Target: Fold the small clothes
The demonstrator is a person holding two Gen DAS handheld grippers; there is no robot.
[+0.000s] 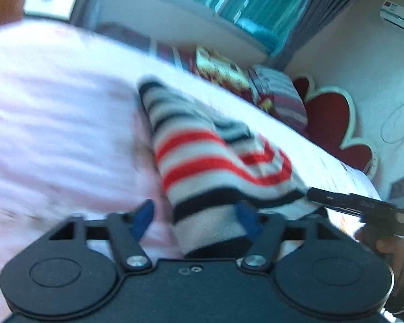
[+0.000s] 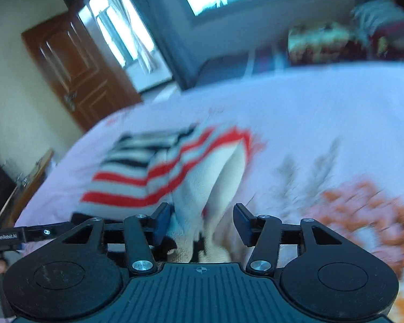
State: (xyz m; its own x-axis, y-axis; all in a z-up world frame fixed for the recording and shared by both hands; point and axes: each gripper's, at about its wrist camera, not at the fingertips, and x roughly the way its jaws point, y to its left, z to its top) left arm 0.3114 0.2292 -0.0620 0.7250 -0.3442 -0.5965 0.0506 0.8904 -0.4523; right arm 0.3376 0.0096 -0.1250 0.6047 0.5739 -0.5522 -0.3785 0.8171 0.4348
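Striped garment (image 1: 207, 158) lies on bed (image 1: 54, 113), bunched between both half-open grippers: left gripper (image 1: 196, 218), right gripper (image 2: 202, 222). Pillows (image 1: 256, 86) beyond. Grip unconfirmed.

I am in a bedroom of a home. Under me spreads a bed (image 2: 323, 113) with a pale pink sheet printed with orange flowers. At its head stands a red, flower-shaped headboard (image 1: 334, 123), with folded blankets (image 1: 256, 86) piled beside it. A brown panelled door (image 2: 75, 72), curtained windows (image 1: 258, 8) and a wall air conditioner (image 1: 400, 17) close the room in.
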